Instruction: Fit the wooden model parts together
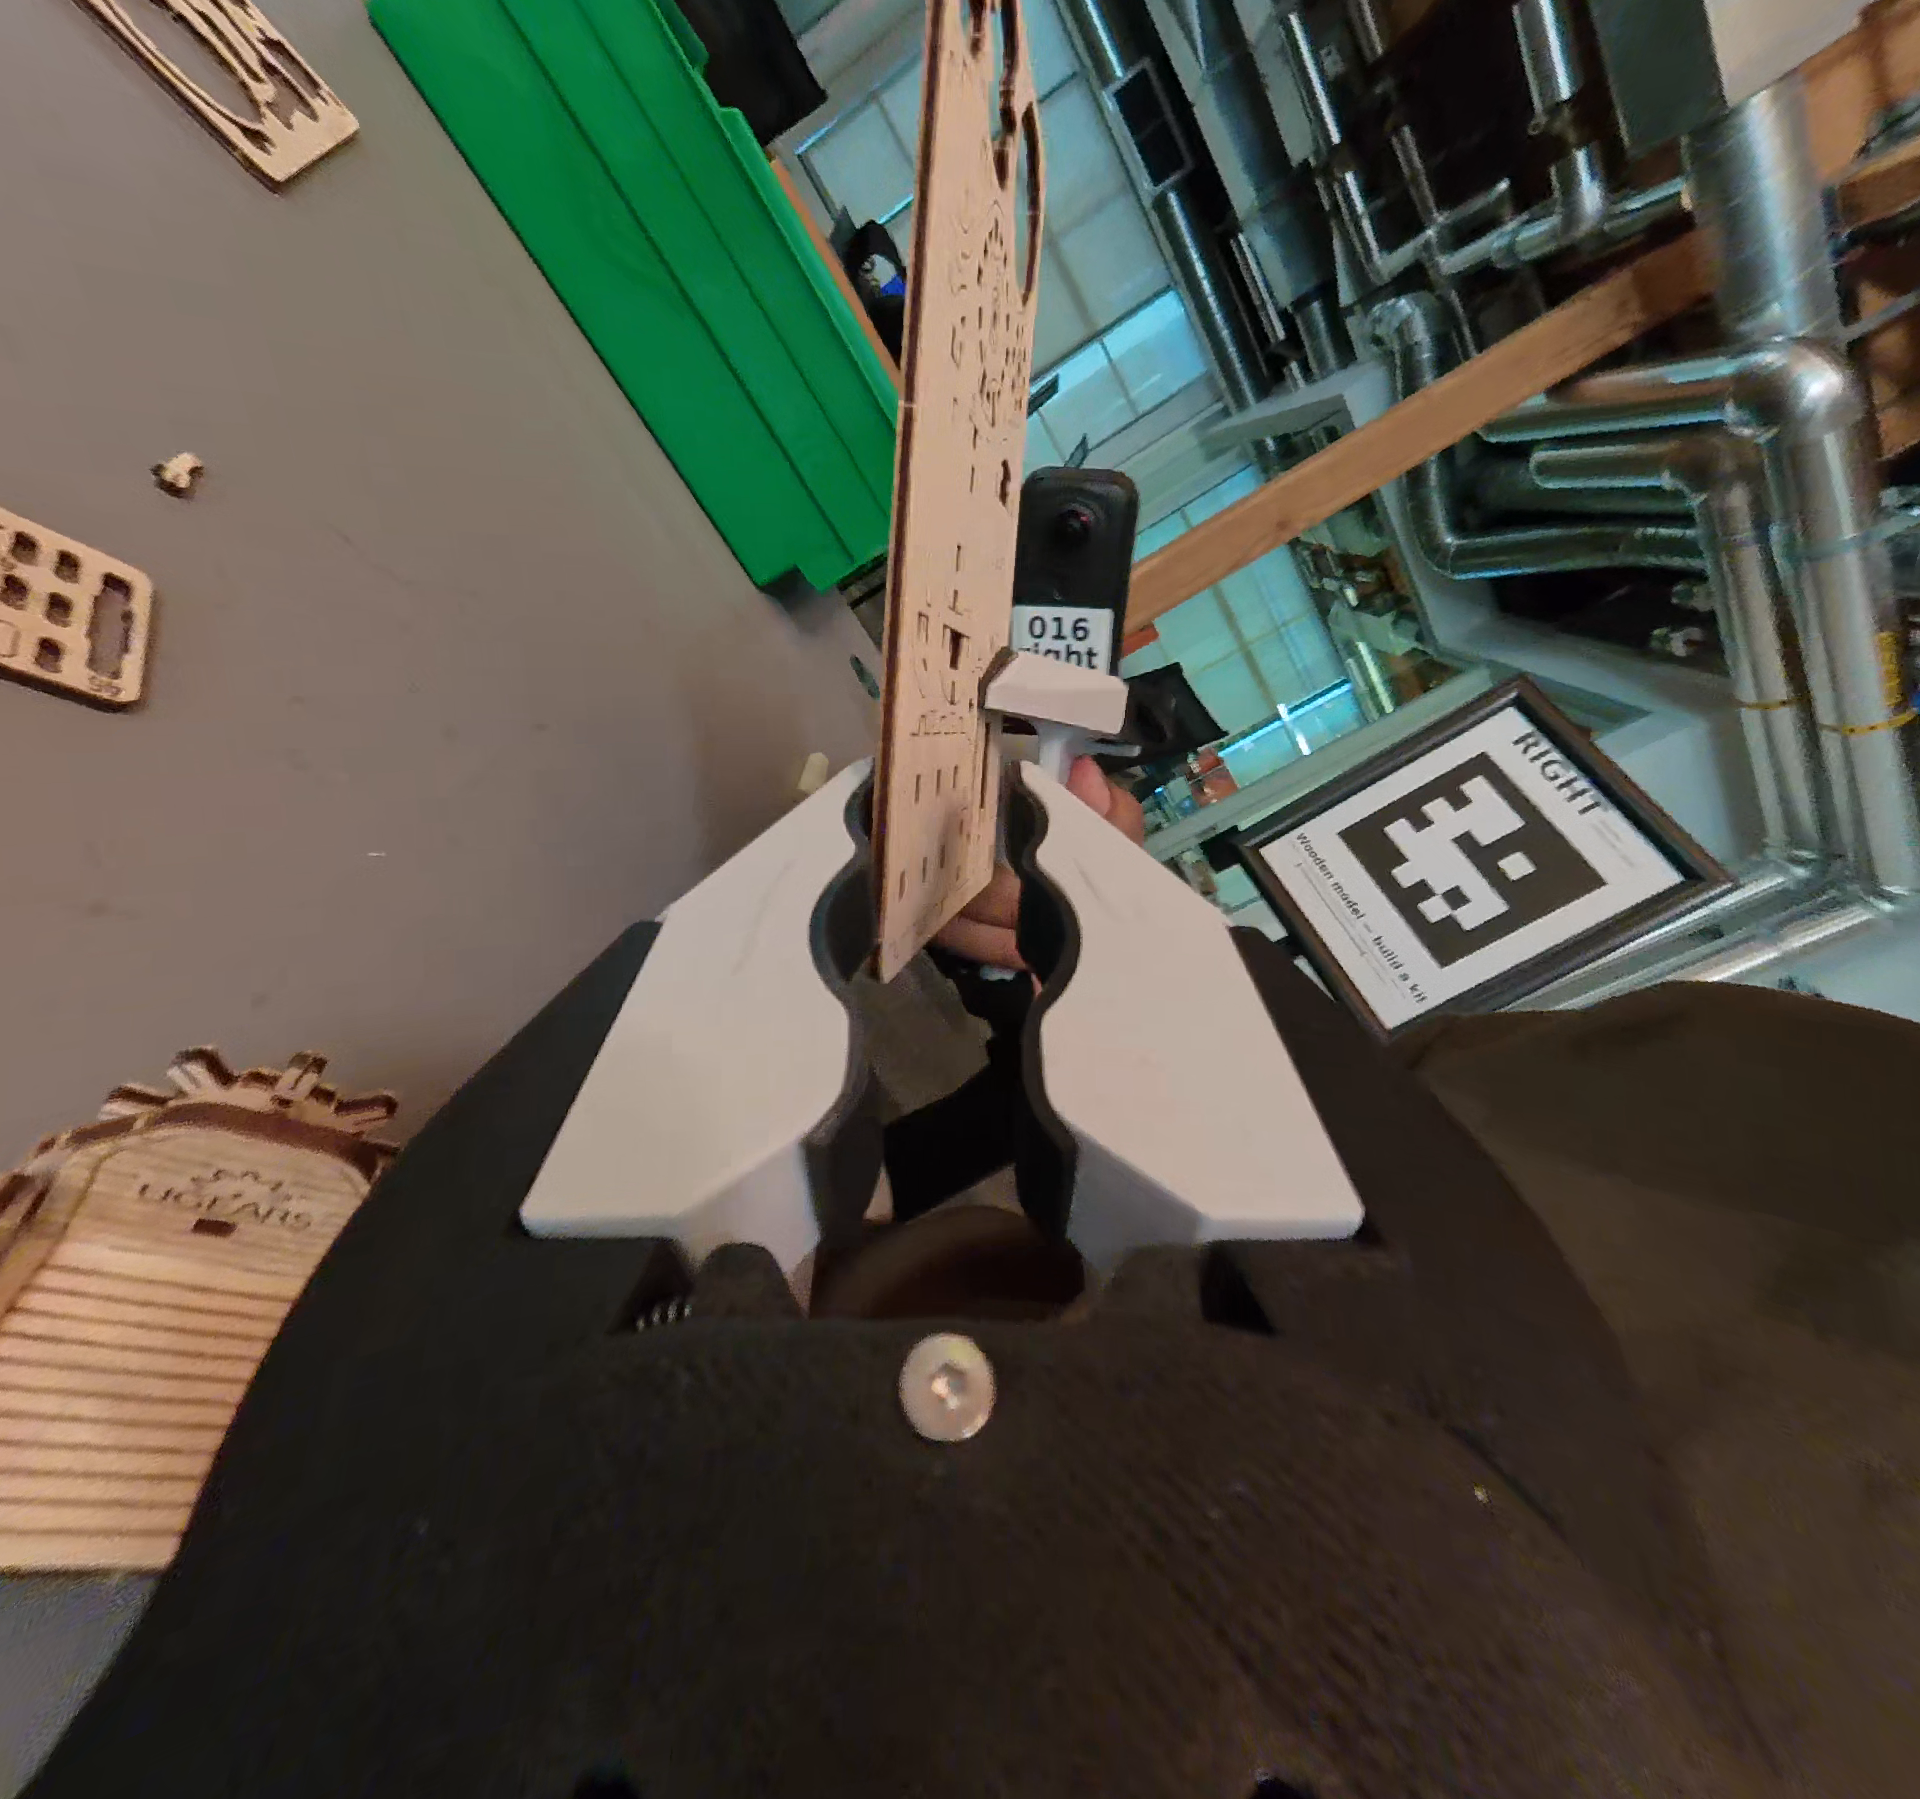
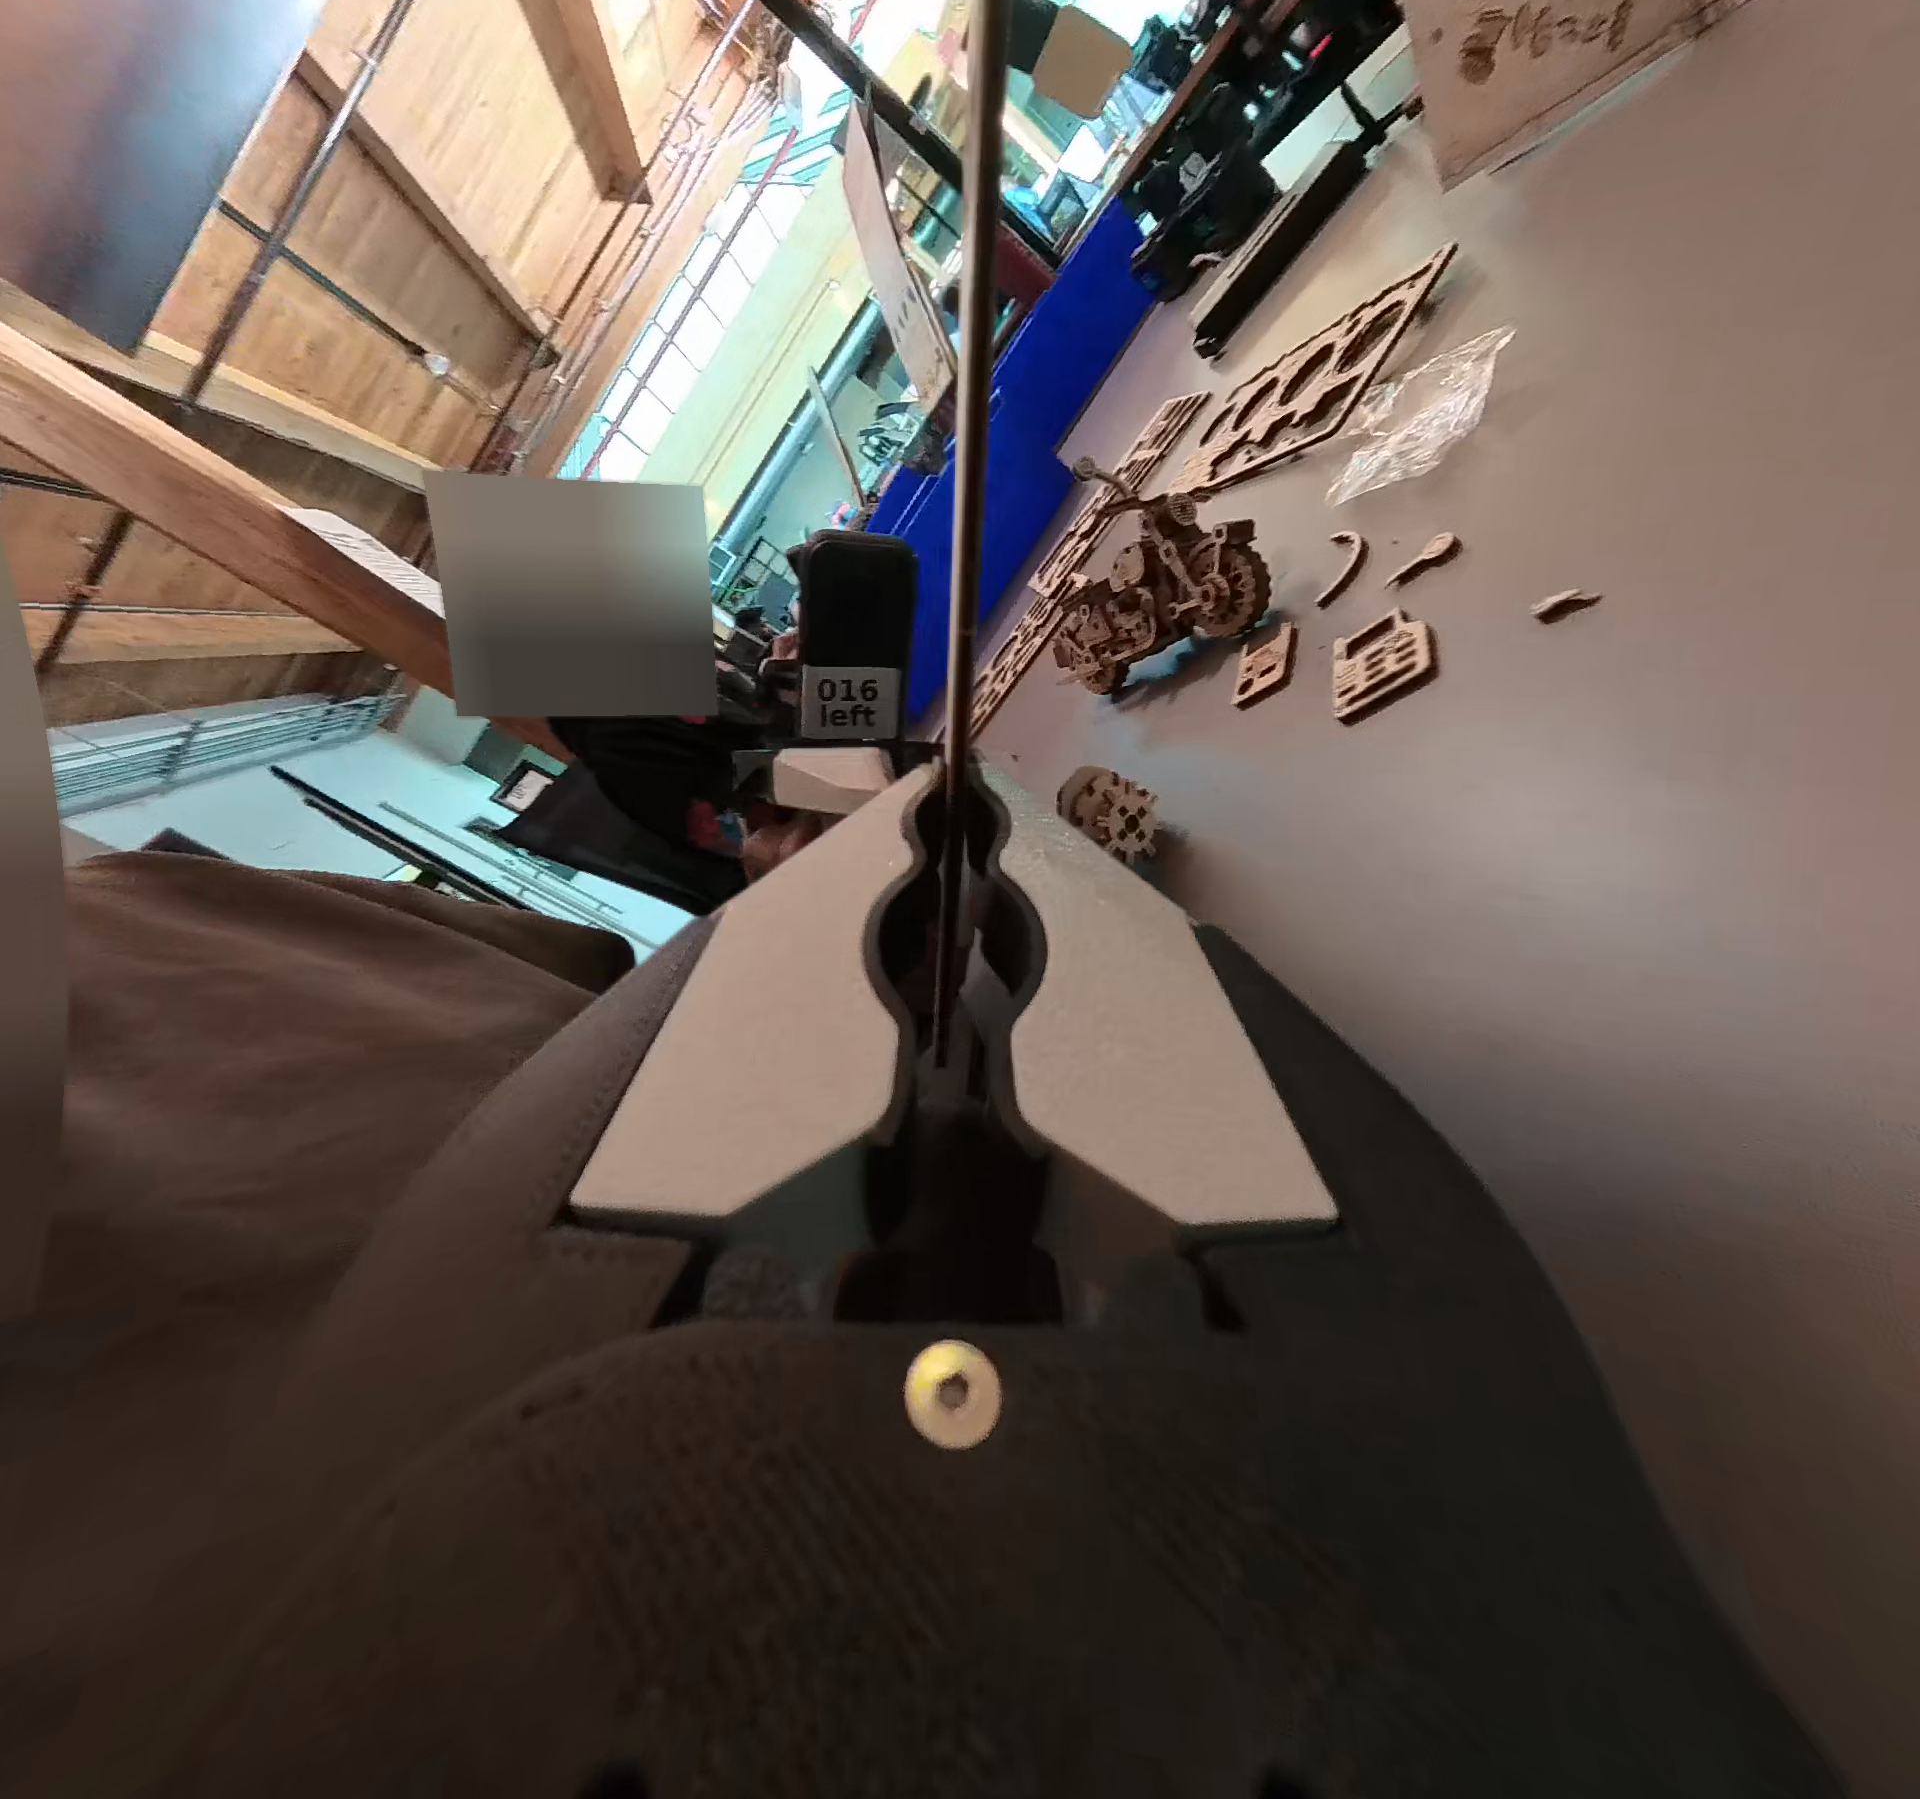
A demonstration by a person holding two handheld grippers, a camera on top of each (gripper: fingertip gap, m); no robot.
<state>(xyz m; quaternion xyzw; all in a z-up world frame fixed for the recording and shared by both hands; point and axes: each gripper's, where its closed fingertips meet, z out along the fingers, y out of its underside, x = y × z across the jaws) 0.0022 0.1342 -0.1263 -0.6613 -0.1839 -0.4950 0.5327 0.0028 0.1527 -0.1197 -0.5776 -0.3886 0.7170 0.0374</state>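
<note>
**Left wrist view: thin laser-cut sheet pinched from both ends**

Left wrist view shows the left hand-held gripper (image 1: 940, 876) clenched on the near edge of a wooden parts sheet (image 1: 961, 461), which rises straight ahead of its fingers, held up off the grey desk (image 1: 436, 544). At the far side of that sheet, just beyond the fingertips, the right hand-held gripper (image 1: 1013, 710) meets the same edge region. In the right wrist view the right hand-held gripper (image 2: 951, 814) is closed on the sheet (image 2: 982, 295), seen edge-on as a dark thin line running away from the fingers.

Judging by its thinness, the sheet looks light and fairly stiff in its plane, yet likely to bend or snap across the many cut-outs. Wood against the rubbery pads should not slip much. The solid border looks like the safest place to grip; the pierced middle looks fragile, and pressing out a piece probably calls for gentle, local force.

To the right of the right hand-held gripper, on the desk, stand a wooden motorcycle model (image 2: 1164, 596), loose small pieces (image 2: 1387, 674) and a small gear-like assembly (image 2: 1112, 809).
</note>
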